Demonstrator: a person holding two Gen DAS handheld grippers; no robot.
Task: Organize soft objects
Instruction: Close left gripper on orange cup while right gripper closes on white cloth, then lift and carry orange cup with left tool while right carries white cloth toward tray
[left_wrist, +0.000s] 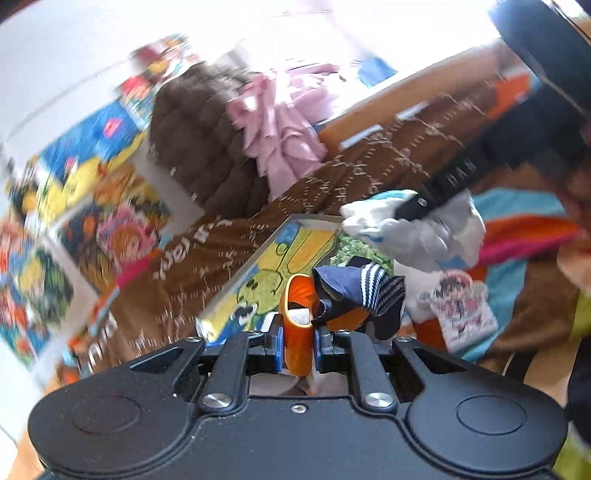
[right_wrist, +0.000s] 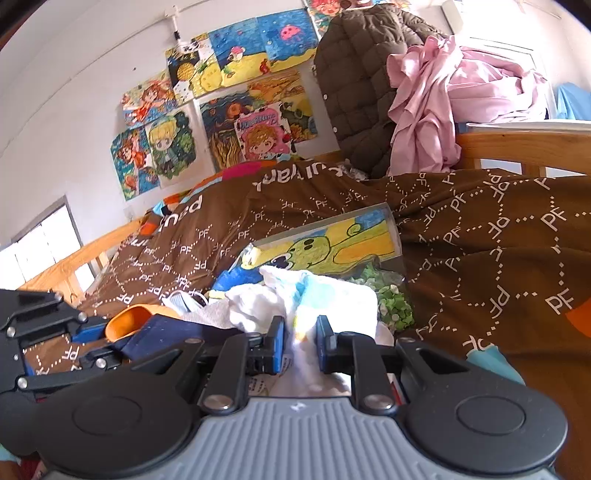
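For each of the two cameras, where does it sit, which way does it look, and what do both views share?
Left wrist: sits on the left gripper, looks forward over the orange-and-navy sock it clamps toward the bed; the right gripper shows.
Right wrist: sits on the right gripper, looks forward over the white cloth it clamps toward the drawings on the wall; the left gripper shows.
Shared: brown quilt, green-monster drawing, pink cloth.
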